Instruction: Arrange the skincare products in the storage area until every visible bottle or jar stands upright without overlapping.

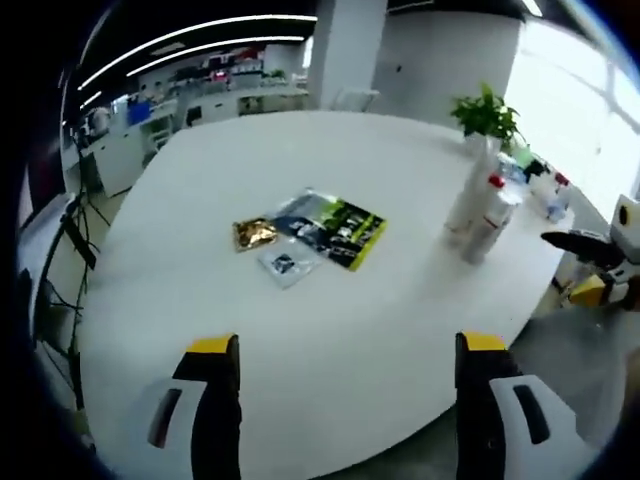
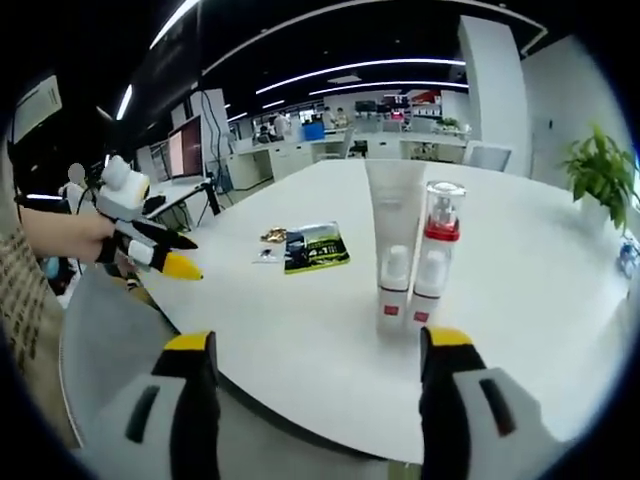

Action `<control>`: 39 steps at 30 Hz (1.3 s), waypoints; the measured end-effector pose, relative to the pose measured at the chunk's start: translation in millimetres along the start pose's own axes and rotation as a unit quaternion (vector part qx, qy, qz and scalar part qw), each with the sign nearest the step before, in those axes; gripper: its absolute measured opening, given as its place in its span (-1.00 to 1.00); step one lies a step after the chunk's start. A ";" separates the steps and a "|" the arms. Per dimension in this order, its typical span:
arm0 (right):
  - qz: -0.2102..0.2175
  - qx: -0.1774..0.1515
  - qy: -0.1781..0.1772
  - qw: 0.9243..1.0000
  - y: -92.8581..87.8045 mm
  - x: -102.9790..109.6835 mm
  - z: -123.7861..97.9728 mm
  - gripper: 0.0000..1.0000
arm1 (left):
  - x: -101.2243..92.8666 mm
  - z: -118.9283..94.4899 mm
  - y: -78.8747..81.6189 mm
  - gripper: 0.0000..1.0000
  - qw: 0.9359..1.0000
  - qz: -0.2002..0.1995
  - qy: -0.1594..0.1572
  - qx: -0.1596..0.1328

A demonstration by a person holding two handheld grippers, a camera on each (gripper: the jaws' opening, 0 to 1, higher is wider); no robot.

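Hovering off the surface [image 2: 560, 300], both hand-held grippers [image 1: 350, 345] [image 2: 318, 340] wide, empty; bottles [image 2: 412, 275] upright, light, tippy, probably slick — grab mid-body.

Flat packets [image 1: 315, 233] on white table [image 1: 300, 330]; potted plant [image 1: 487, 115] behind.

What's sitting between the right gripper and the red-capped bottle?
Nothing: in the right gripper view, only bare white table separates the open right gripper from the red-capped bottle.

Bottles [image 2: 412, 270] upright — right gripper [image 2: 316, 345] open, apart.
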State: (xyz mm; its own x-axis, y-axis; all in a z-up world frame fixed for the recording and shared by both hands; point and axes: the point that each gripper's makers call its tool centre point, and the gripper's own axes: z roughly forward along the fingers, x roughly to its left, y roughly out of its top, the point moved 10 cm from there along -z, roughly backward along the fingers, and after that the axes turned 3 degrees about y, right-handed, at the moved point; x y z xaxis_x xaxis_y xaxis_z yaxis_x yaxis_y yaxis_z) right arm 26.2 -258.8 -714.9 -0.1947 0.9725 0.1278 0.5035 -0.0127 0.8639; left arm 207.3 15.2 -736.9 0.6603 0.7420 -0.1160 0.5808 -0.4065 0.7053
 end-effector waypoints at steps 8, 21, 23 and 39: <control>0.003 0.011 0.001 1.000 -1.4 -1.4 1.5 0.65 | 11.8 35.8 6.5 0.62 0.999 -0.016 0.038 0.018; 0.021 0.019 -0.012 1.000 -3.9 -6.2 1.9 0.64 | 21.5 80.9 19.1 0.41 0.996 -0.047 0.066 0.030; 0.023 0.020 -0.015 0.999 -4.0 -6.5 1.7 0.63 | 21.2 87.5 22.7 0.39 0.996 -0.043 0.073 0.029; 0.024 0.033 -0.027 0.999 -6.1 -8.0 3.9 0.61 | 9.6 131.5 72.1 0.36 0.997 -0.013 0.072 0.011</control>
State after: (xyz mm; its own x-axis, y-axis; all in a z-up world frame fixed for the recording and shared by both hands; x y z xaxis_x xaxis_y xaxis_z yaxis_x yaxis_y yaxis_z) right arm 28.0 -265.6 -723.0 -0.1233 0.9824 0.1405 0.5666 -0.0465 0.8226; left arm 318.1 -77.1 -779.1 0.5704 0.8207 -0.0325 0.6087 -0.3959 0.6875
